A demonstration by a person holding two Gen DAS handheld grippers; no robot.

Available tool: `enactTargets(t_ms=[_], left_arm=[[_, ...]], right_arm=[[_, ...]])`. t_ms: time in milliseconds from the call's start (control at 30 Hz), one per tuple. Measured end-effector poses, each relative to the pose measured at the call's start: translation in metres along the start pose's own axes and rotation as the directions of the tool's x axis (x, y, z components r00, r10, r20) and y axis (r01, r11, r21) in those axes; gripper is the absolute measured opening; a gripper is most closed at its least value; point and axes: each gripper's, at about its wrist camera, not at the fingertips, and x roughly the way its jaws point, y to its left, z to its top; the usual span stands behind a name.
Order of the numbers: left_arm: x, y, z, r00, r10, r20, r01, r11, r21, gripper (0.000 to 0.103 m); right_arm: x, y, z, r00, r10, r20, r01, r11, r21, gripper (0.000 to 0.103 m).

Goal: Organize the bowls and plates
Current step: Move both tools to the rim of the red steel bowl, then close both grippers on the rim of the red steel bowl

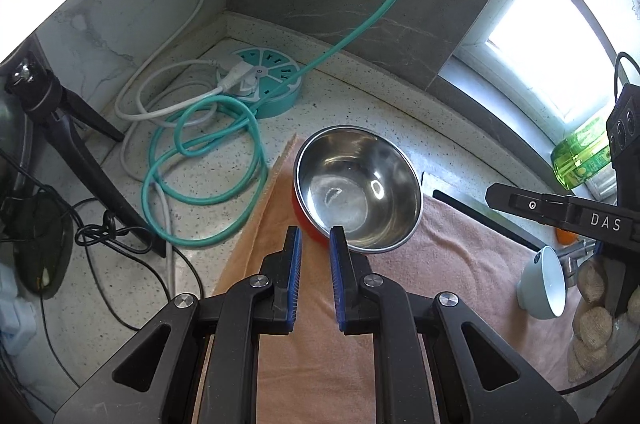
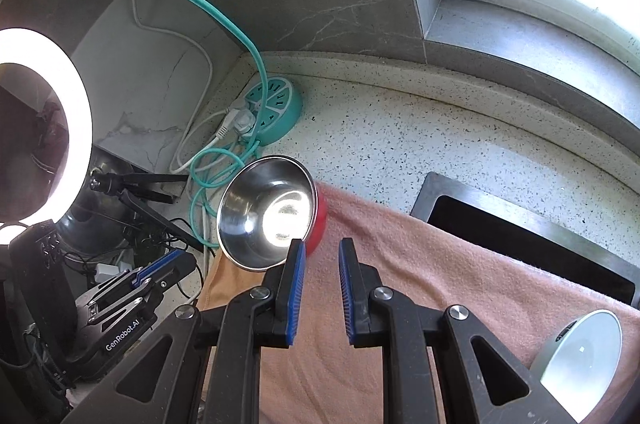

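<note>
A steel bowl (image 1: 358, 188) sits mid-frame on a pink towel (image 1: 320, 344) covering the tabletop (image 1: 380, 104); left gripper (image 1: 316, 240) and right gripper (image 2: 322, 252) hover, fingers narrowly parted, empty.

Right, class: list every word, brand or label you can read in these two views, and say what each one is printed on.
"DAS": white letters on the black body of the right hand-held gripper, seen in the left wrist view.
"GenRobot.AI": white letters on the body of the left hand-held gripper, seen in the right wrist view.
Green bottle by the window: label print too blurred to read.
</note>
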Motion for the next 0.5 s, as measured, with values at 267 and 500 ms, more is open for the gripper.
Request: enactTargets(t_ms=[267, 500], left_arm=[[0.019, 0.007, 0.007, 1.0, 0.011, -0.026, -0.012, 1.0, -0.026, 0.013], [0.025, 0.008, 0.011, 1.0, 0.0, -0.021, -0.001, 0.998, -0.059, 0.013]], right_arm=[[0.033, -0.002, 0.009, 1.0, 0.013, -0.027, -0.013, 1.0, 0.003, 0.016], [0.052, -0.002, 0.018, 1.0, 0.003, -0.031, -0.003, 1.0, 0.005, 0.016]])
